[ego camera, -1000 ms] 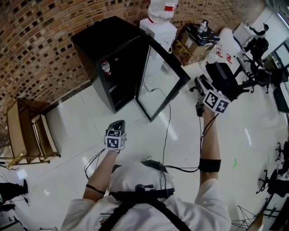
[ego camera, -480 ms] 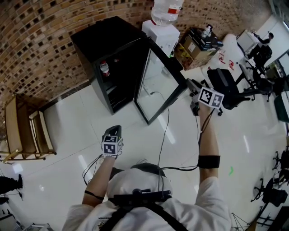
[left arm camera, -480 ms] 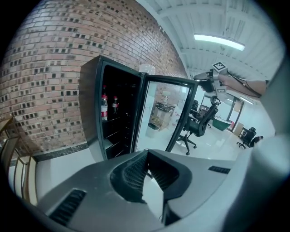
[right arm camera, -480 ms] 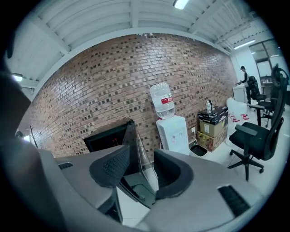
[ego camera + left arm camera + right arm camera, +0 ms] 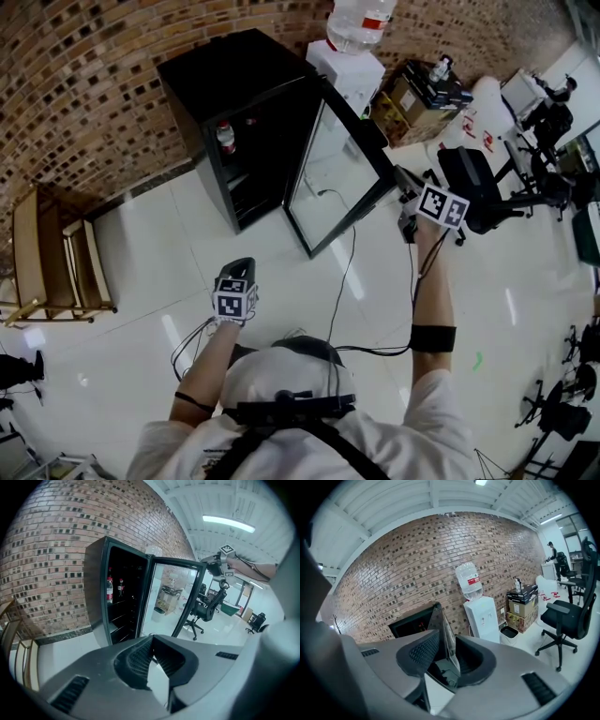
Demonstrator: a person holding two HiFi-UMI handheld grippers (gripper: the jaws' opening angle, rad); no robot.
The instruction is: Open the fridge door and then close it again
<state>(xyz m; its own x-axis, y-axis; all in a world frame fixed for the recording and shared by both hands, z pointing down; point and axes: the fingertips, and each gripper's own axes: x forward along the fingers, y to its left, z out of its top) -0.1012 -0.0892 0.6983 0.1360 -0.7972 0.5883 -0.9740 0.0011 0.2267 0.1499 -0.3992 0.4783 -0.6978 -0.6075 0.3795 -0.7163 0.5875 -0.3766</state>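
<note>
Against the brick wall the black fridge stands on the white floor with its cabinet exposed. The fridge door, glass-paned, is swung wide, its free edge pointing away from the wall. The opening half of the task is judged done and the closing half is pending.

The right hand-held gripper is at that free edge, the natural place for steering the door back. Its jaws have just been closing, and the door's edge fills the gap between them, so it is judged to be grasping the door.

The left hand-held gripper hangs low over the floor, well apart from the fridge, clenched on nothing and idle.

A bottle stands on an inner shelf.
</note>
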